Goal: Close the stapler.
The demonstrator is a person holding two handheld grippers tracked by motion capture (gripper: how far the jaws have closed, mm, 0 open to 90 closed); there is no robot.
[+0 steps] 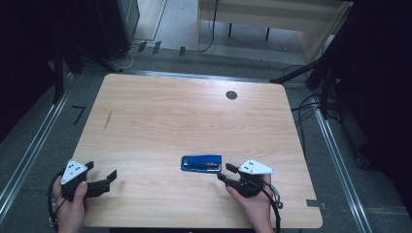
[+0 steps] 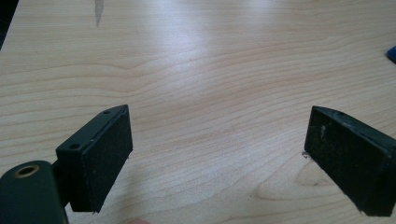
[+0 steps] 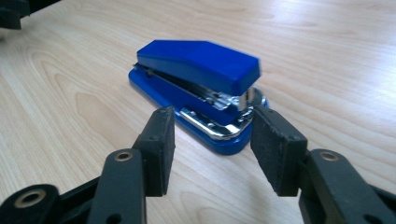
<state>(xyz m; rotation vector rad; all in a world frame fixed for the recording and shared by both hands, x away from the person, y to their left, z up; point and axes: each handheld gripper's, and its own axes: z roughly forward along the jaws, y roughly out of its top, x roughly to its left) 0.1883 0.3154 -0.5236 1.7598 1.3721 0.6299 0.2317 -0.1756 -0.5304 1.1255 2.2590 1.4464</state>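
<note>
A blue stapler (image 1: 201,163) lies flat on the wooden table (image 1: 170,111), near the front edge and right of centre. My right gripper (image 1: 224,172) sits just to its right, held in a hand. In the right gripper view the stapler (image 3: 196,79) points its metal mouth end at me, and my right gripper (image 3: 212,140) is open, a pad on each side of that end without pressing on it. My left gripper (image 1: 101,171) rests at the front left, in the other hand. It is open (image 2: 217,158) over bare wood, with nothing between its pads.
A small dark round hole (image 1: 231,95) marks the table's far right part. A dark streak (image 1: 107,120) shows on the left side. Floor rails, cables and dark stands surround the table. A blue corner of the stapler (image 2: 391,53) peeks in at the left gripper view's right edge.
</note>
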